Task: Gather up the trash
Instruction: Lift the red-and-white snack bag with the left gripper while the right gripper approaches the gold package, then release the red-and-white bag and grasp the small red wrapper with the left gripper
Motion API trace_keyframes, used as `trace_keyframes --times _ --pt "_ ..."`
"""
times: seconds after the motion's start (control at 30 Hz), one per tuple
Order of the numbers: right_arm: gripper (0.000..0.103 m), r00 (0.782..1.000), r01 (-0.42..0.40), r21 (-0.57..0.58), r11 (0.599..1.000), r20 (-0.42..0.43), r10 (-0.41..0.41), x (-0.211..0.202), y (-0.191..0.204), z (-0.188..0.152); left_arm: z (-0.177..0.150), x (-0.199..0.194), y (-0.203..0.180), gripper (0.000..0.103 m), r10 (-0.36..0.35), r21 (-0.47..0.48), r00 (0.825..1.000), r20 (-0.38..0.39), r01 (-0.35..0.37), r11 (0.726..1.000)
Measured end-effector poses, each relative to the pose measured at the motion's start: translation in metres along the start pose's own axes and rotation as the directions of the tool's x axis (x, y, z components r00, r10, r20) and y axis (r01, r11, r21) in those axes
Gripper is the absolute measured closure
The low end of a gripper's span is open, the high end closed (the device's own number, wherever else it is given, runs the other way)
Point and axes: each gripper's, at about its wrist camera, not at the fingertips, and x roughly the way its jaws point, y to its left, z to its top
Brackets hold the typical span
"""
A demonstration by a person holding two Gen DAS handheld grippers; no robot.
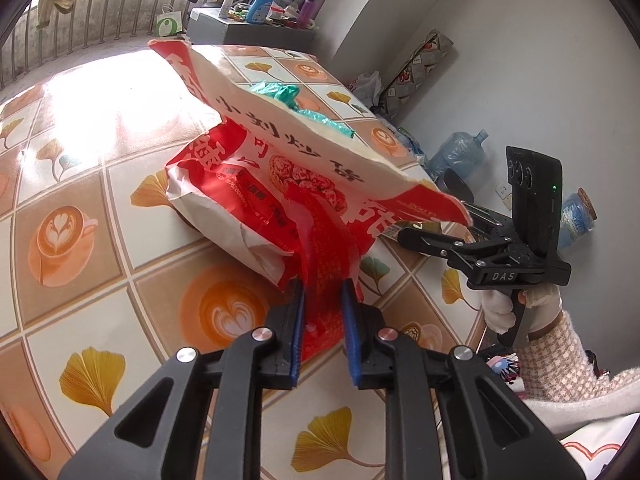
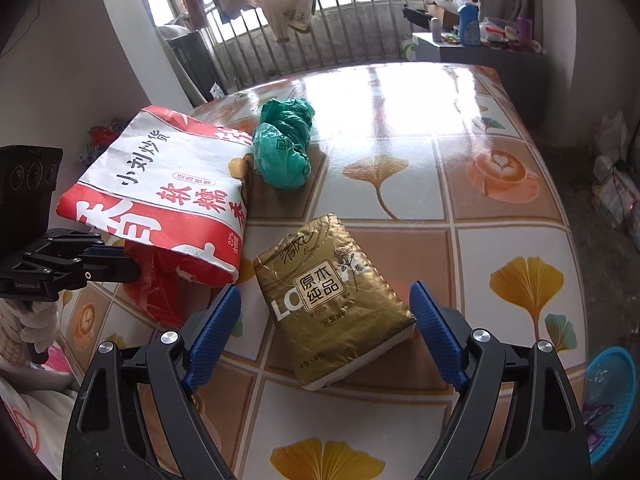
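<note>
Left wrist view: the surface, covered in a tiled cloth printed with coffee cups and ginkgo leaves, carries the items to be collected. The largest is the paper bag, red and white with printed characters, lying on its side with its mouth lifted toward the camera. A red plastic bag hangs out of that mouth, and the left tongs are clenched on it, the blue pads pressing the thin film from both sides. Behind the paper bag a crumpled green plastic bag rests on the surface, just beside the bag's far edge.

Right wrist view: the right tongs stand released, jaws wide, either side of a gold tissue pack that lies flat on the surface, near the paper bag's mouth. The pads do not touch the pack.

Procedure for the step in hand, as judged from this state:

1. Keep the left tongs firm on the red film; it is slippery and bunches easily, so a loose grip is likely to let it slide out.
2. Hold the bag mouth raised and open rather than pulling it flat.
3. Whether the red plastic bag is a liner or loose trash cannot be determined from these views; treat it as a handle only with gentle tension.
4. Bring the right tongs to loose items, the green plastic bag being the likeliest trash, and close squarely across the bulk.
</note>
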Motion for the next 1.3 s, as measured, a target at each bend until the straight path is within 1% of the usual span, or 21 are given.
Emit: trace_keyframes --times 0.07,0.13,0.23,0.3,0.37,0.47,0.53,0.6,0.7,0.77,0.83,0.93,1.03,1.13,1.3 --pt "0.027 1.0 0.014 0.003 1.0 -0.002 -0.014 -0.001 0.0 0.0 -0.004 -0.005 0.0 0.089 -0.001 0.004 1.0 0.01 0.001 1.0" --pt "0.034 1.0 0.024 0.011 1.0 -0.005 -0.024 -0.002 -0.001 0.0 -0.009 -0.011 -0.001 0.091 -0.003 0.01 1.0 0.018 0.003 1.0" --pt "0.037 1.0 0.021 0.027 0.999 -0.013 -0.021 -0.004 -0.004 0.001 -0.018 -0.02 -0.002 0.096 -0.028 0.028 0.999 0.016 0.027 0.999" --pt "0.038 0.999 0.029 0.03 0.999 -0.015 -0.029 -0.006 -0.004 0.0 -0.024 -0.026 -0.002 0.098 -0.063 0.052 0.998 0.008 0.063 0.997" --pt "0.039 0.999 0.039 0.038 0.999 -0.016 -0.038 -0.008 -0.004 -0.002 -0.031 -0.031 -0.009 0.098 -0.103 0.1 0.995 -0.008 0.103 0.99" --pt "0.04 0.998 0.055 0.065 0.996 -0.021 -0.053 -0.014 -0.008 -0.006 -0.039 -0.034 -0.025 0.098 -0.174 0.181 0.984 -0.034 0.177 0.968" --pt "0.04 0.996 0.085 0.096 0.992 -0.023 -0.083 -0.021 -0.013 -0.011 -0.039 -0.029 -0.037 0.098 -0.214 0.203 0.976 -0.046 0.219 0.954" --pt "0.04 0.993 0.119 0.142 0.983 -0.023 -0.117 -0.031 -0.023 -0.017 -0.037 -0.015 -0.05 0.098 -0.229 0.218 0.971 -0.071 0.24 0.946" --pt "0.04 0.983 0.184 0.228 0.956 -0.026 -0.183 -0.048 -0.042 -0.026 -0.026 0.012 -0.068 0.098 -0.205 0.248 0.973 -0.108 0.226 0.942" --pt "0.04 0.976 0.217 0.282 0.935 -0.03 -0.218 -0.059 -0.054 -0.031 -0.015 0.032 -0.078 0.098 -0.16 0.265 0.979 -0.127 0.189 0.946" --pt "0.04 0.971 0.236 0.322 0.917 -0.028 -0.239 -0.069 -0.062 -0.036 -0.004 0.047 -0.087 0.097 -0.136 0.272 0.982 -0.132 0.168 0.948" --pt "0.04 0.97 0.234 0.364 0.902 -0.021 -0.243 -0.078 -0.068 -0.043 0.01 0.063 -0.101 0.097 -0.095 0.301 0.988 -0.125 0.129 0.945" --pt "0.04 0.971 0.228 0.375 0.899 -0.023 -0.236 -0.077 -0.069 -0.046 0.018 0.076 -0.111 0.096 -0.05 0.341 0.992 -0.116 0.087 0.936" --pt "0.039 0.972 0.228 0.368 0.901 -0.026 -0.235 -0.073 -0.066 -0.044 0.019 0.088 -0.118 0.094 -0.033 0.346 0.991 -0.131 0.077 0.935" --pt "0.039 0.973 0.221 0.351 0.91 -0.021 -0.229 -0.073 -0.064 -0.045 0.021 0.107 -0.125 0.085 0.01 0.344 0.991 -0.132 0.036 0.938"
